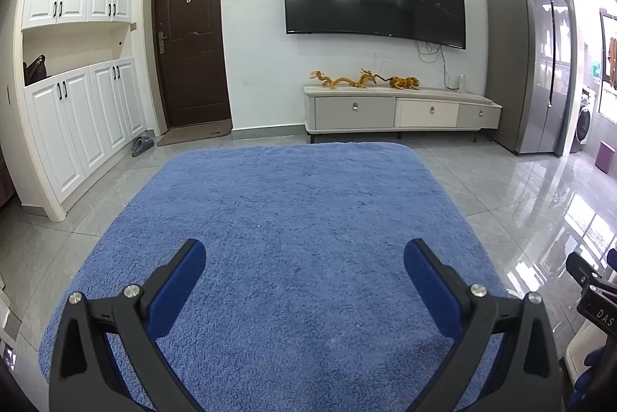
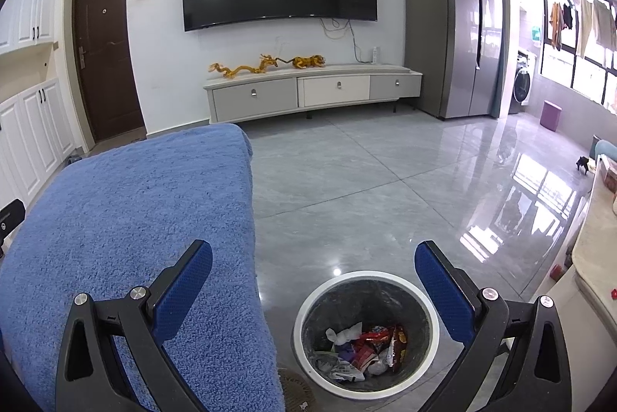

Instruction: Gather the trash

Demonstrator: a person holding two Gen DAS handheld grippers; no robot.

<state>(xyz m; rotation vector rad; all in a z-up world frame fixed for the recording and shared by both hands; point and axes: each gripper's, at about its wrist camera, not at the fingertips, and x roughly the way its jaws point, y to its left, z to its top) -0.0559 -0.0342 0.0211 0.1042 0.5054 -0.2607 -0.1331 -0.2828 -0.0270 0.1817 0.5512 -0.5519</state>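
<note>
Your left gripper (image 1: 304, 257) hangs over the blue towel (image 1: 285, 219), jaws wide apart, gripping nothing. Right of the towel, one trash bin (image 2: 432, 311) stands on the floor, crumpled wrappers (image 2: 366, 346) piled inside. Your right gripper (image 2: 313, 259) hovers above that bin, spread apart, gripping nothing.

The bin (image 2: 365, 331) on the floor has its near rim cut by the right tongs (image 2: 313, 267) frame, and the wrappers (image 2: 380, 342) inside are a jumble too small to tell apart; one white scrap may be tissue. The blue towel (image 2: 127, 238) covers the desk wholly, so its top is hidden. In the left view the right tongs (image 1: 594, 281) show only as a black piece cut off at the edge. A dark bag (image 1: 35, 68) in the cupboard niche is half hidden.
</note>
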